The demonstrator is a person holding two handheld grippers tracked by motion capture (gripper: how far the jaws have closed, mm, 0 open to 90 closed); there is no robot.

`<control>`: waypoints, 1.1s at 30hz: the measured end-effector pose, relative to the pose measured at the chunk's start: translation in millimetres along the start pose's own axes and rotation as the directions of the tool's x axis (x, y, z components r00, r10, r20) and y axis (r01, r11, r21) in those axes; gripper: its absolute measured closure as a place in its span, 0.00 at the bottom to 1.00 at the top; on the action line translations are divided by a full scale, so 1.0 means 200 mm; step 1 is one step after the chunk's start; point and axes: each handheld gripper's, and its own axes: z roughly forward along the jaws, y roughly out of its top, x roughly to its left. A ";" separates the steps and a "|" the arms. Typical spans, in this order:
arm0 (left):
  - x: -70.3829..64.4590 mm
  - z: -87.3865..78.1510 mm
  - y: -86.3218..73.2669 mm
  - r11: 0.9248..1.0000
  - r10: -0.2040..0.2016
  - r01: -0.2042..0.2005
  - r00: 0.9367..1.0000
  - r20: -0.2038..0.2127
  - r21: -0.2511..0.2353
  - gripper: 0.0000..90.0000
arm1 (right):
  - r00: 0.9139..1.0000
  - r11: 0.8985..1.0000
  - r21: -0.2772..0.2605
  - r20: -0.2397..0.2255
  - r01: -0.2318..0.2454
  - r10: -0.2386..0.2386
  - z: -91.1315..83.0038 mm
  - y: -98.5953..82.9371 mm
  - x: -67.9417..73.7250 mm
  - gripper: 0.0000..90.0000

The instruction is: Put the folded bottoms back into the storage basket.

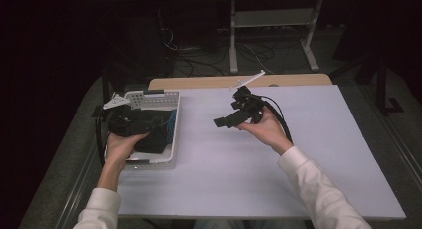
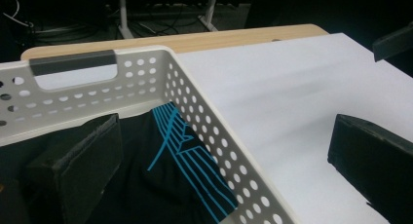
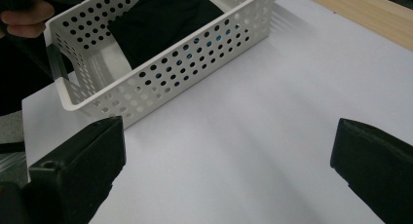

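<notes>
A white perforated basket [image 1: 154,95] stands at the table's left and holds a black cloth with blue lines [image 2: 180,156]. My left gripper [image 1: 144,122] hovers over the basket, open. In the left gripper view its jaws straddle the basket's right wall [image 2: 204,102], one over the cloth and one over the table, gripping nothing. My right gripper [image 1: 233,113] is raised above the table's middle, open and empty, pointing left at the basket [image 3: 160,78]. The cloth [image 3: 160,19] shows inside the basket from that side.
The white tabletop [image 1: 298,154] stretches right of the basket, with a wooden strip [image 1: 209,81] along its far edge. A metal rack's legs [image 1: 271,20] and cables lie on the floor behind. The right gripper's jaw [image 2: 394,41] pokes into the left gripper view.
</notes>
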 end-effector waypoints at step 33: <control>-0.26 0.01 -0.16 0.996 0.088 -0.087 0.996 0.031 -0.031 0.00 | 0.999 0.996 -0.085 0.037 -0.021 0.025 -0.20 -0.30 -0.08 0.00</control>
